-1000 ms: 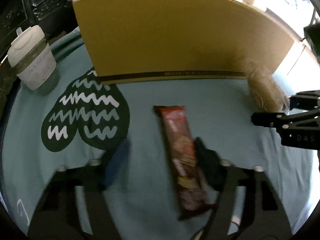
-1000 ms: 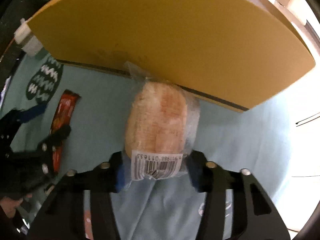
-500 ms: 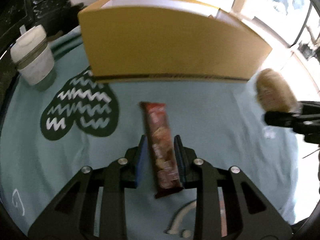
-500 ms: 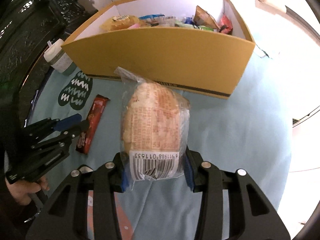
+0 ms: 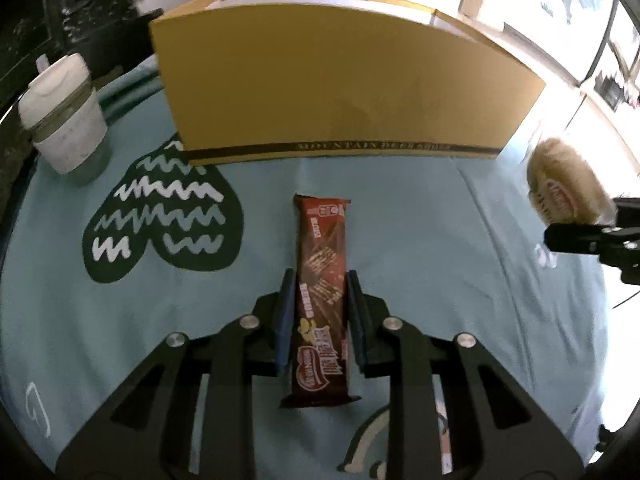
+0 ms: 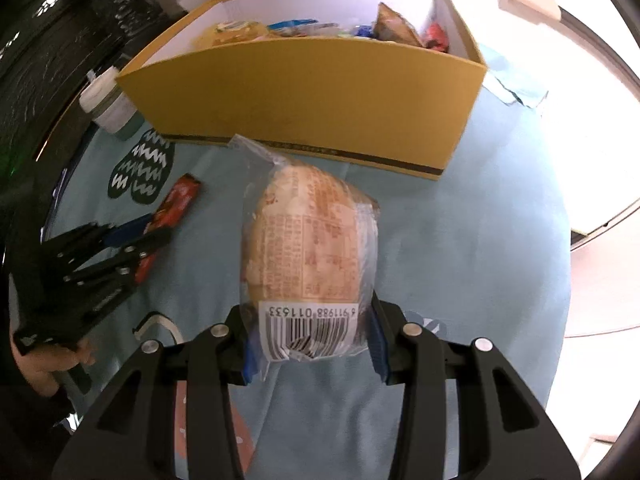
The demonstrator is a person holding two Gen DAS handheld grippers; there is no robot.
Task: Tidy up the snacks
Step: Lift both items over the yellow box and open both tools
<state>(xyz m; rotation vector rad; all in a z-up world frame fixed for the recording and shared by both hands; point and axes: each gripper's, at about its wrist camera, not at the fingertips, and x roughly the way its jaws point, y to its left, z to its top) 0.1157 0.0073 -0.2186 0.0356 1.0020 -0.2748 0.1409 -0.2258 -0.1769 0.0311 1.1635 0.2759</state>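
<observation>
Two tongs each clamp a snack, left tongs pinching the long red-brown wafer wrapper above the teal-clothed desk, right tongs raising the clear-bagged bun toward the yellow cardboard box, likely for dropping in.

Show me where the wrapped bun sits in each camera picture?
Left wrist: bun at the far right edge, held by the right gripper.
Right wrist: bun in the centre, between the fingers.
Shared landmark: yellow box, behind the bun in both.
</observation>
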